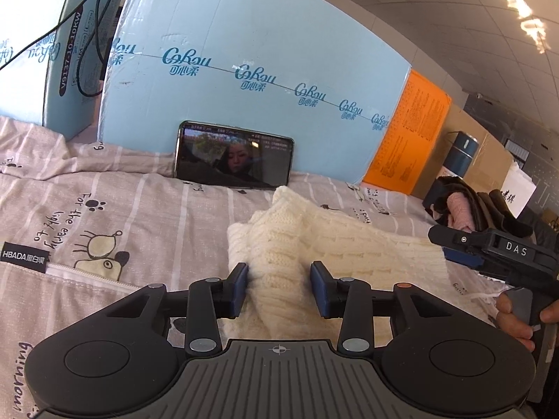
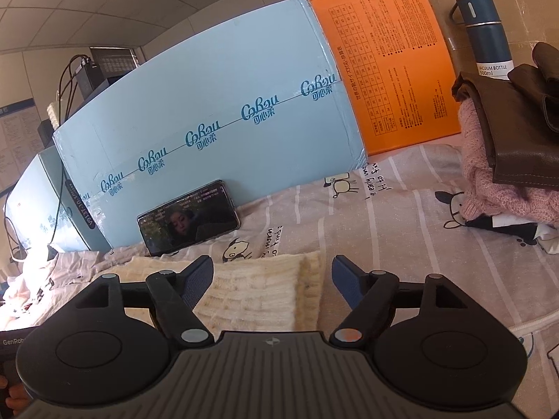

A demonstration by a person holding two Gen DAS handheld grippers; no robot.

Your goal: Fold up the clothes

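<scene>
A cream cable-knit sweater (image 1: pixel 314 241) lies bunched on the striped pink bedsheet (image 1: pixel 104 209). My left gripper (image 1: pixel 279 288) is open, its blue pads on either side of a raised fold of the knit. My right gripper (image 2: pixel 272 279) is open over the sweater's (image 2: pixel 251 289) folded edge, holding nothing. In the left wrist view the right gripper (image 1: pixel 454 248) shows at the right edge, beside the sweater's far end, with a hand on its handle.
A phone (image 1: pixel 234 155) leans against a light blue carton (image 1: pixel 262 52) at the back. An orange box (image 2: pixel 384 59) stands beside it. A pile of pink and brown clothes (image 2: pixel 506 146) and a blue vacuum bottle (image 2: pixel 485 35) sit at the right.
</scene>
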